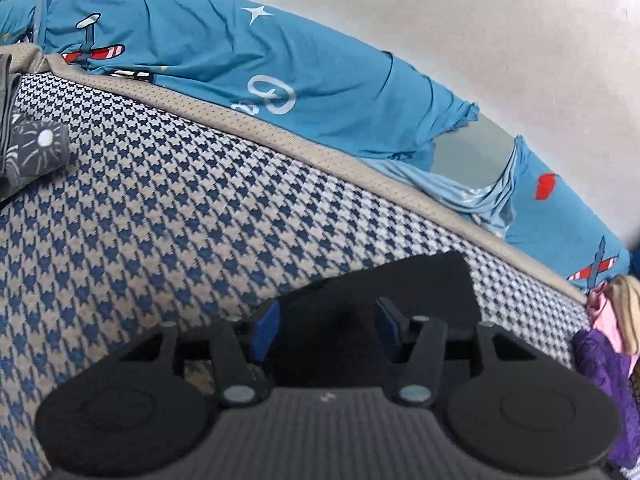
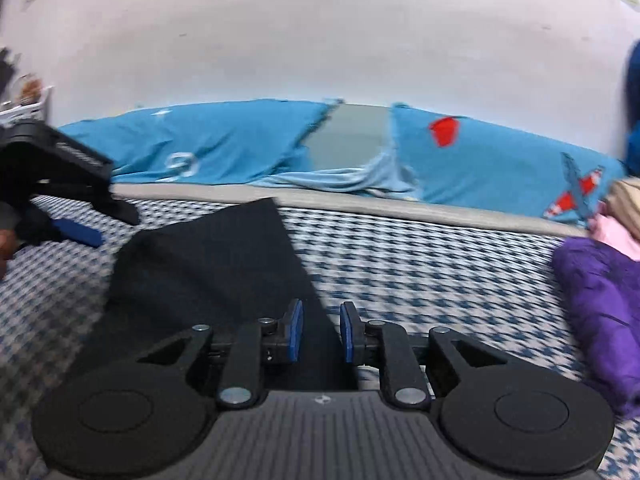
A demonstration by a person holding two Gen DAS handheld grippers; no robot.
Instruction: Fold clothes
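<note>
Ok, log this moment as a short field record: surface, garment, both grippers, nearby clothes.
surface: houndstooth mat
garment: black cloth, lying on the mat
left gripper: open, over the black cloth
right gripper: open, at the cloth's right edge
nearby: purple garment, pink garment, grey patterned garment
behind: blue printed sheet

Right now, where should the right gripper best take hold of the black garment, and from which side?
Probably the right edge of the black garment, which runs between the open fingers of the right gripper. Come in low from the near side: the cloth lies flat on the houndstooth cover, so only an edge can be pinched.
</note>
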